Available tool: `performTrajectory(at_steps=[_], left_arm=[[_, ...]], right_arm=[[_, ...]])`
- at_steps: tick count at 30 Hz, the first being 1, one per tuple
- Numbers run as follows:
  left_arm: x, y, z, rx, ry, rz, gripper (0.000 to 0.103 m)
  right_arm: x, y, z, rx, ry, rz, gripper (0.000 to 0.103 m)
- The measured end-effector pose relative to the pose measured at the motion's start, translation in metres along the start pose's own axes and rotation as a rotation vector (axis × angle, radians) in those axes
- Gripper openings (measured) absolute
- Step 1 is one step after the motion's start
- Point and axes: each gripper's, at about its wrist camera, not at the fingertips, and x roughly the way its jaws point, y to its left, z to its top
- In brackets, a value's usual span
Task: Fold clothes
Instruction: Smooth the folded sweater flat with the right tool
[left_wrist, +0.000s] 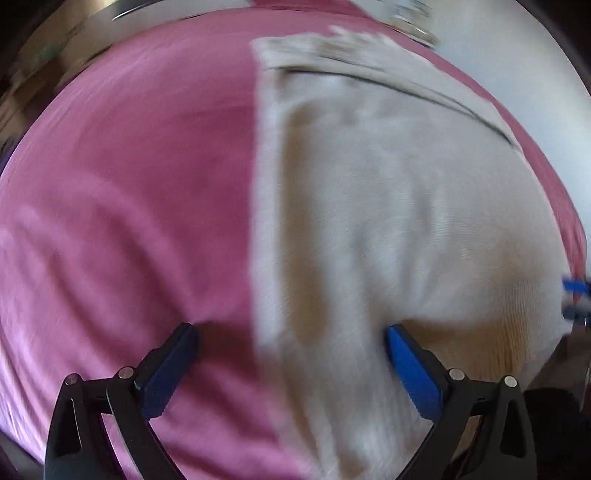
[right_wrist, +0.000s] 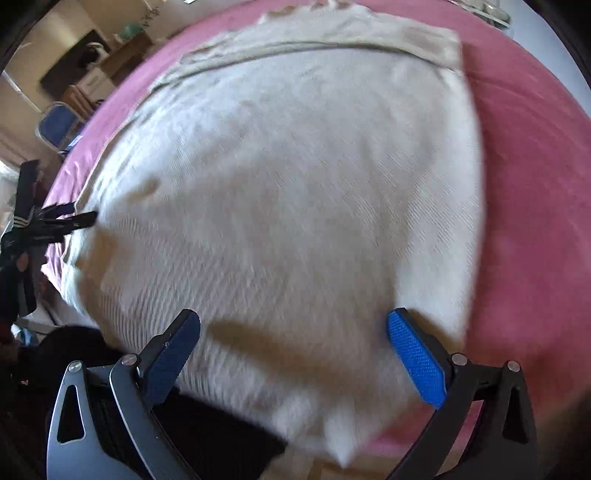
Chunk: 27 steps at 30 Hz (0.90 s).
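Pink sheeting (left_wrist: 129, 192) covers the bed on which the work lies, with a dim room of shelves and a blue chair (right_wrist: 59, 125) beyond its far edge.

Closest in, the left tool (left_wrist: 291, 350) stands spread wide with nothing between its blue pads, straddling the left edge of a cream knitted garment (left_wrist: 406, 221); one finger is over the sheet, the other over the knit. The right tool (right_wrist: 293, 339) is likewise wide apart and empty, poised over the garment's near hem, where a corner hangs past the edge of the bed.

Outward from both, the garment lies spread and mostly flat, its far end overlapping a beige folded cloth (right_wrist: 332, 37) near the top of the bed. Motion blur hides fine detail.

By its ribbed weave and soft sag it looks light, limp and a little stretchy, so it should drape rather than hold a shape. It is unlikely to be slippery against the pads. Good places to pinch, I judge, are the two near corners of the hem, taking both layers if doubled, so the fold carries evenly.
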Motion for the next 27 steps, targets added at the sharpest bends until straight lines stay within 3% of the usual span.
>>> performTrajectory(at_steps=[4,7,10,12,17,22,27], left_arm=[[-0.036,0.001,-0.011,-0.024,-0.063,-0.04,0.103],[-0.037,-0.025,-0.016,0.041,-0.069,-0.089,0.103],[-0.004,-0.042,-0.029,0.123,0.037,-0.015,0.103],[0.008,-0.035,-0.036,0.107,0.077,0.011,0.103],[-0.028,-0.02,-0.037,0.033,0.002,0.047,0.103],[-0.058,-0.034,-0.036,0.041,-0.073,0.008,0.103],[-0.056,-0.048,-0.018,0.053,-0.094,-0.025,0.103]], right_arm=[[-0.025,0.015,-0.015,0.024,-0.06,0.046,0.103],[-0.013,0.02,-0.024,0.048,-0.045,0.072,0.103],[0.007,0.005,-0.036,0.138,-0.005,0.076,0.103],[0.0,0.001,-0.042,0.183,-0.011,0.08,0.103],[-0.042,0.013,-0.049,0.136,-0.067,0.046,0.103],[-0.076,0.002,-0.062,0.157,-0.118,0.062,0.103],[-0.086,-0.025,-0.039,0.258,-0.158,0.126,0.103]])
